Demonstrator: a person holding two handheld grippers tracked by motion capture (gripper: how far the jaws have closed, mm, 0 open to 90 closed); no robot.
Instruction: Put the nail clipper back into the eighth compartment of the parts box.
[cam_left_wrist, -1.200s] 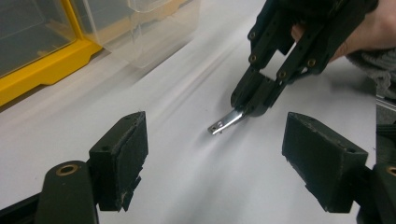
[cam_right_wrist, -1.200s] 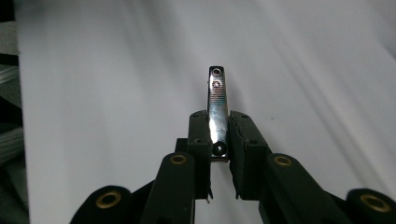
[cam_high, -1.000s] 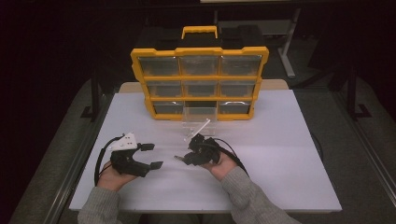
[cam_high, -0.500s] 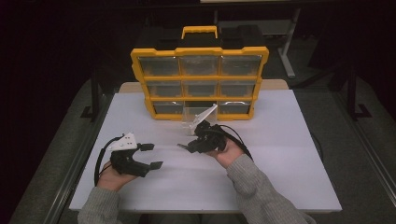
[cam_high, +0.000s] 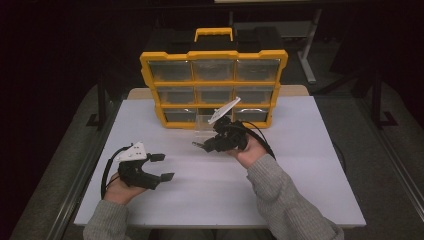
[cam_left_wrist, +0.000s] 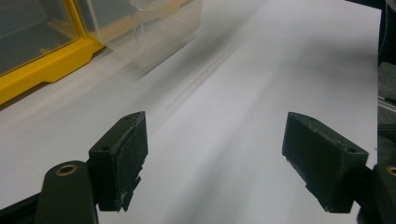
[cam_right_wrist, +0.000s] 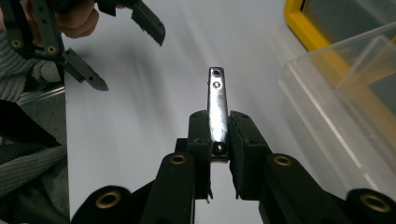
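Note:
A thin shiny metal clip (cam_right_wrist: 218, 105), like a nail clipper, sticks out forward from my right gripper (cam_right_wrist: 218, 122), which is shut on its lower end. In the high view that gripper (cam_high: 201, 146) is held above the white table (cam_high: 305, 150), just in front of a clear plastic drawer (cam_high: 204, 125) pulled out of the yellow organizer (cam_high: 214, 85). The drawer (cam_right_wrist: 345, 88) lies to the right of the clip. My left gripper (cam_high: 164, 166) rests at the near left of the table, open, with nothing between its pads (cam_left_wrist: 122, 156).
The organizer stands upright at the table's far edge with three rows of clear drawers and a yellow handle (cam_high: 213, 33). Its yellow frame (cam_left_wrist: 46, 65) and the clear drawer (cam_left_wrist: 154, 32) lie ahead of the left gripper. Dark floor surrounds the table.
My right gripper has risen and moved away from me toward the organizer and the clear drawer, still holding the metal clip. The left gripper has stayed put.

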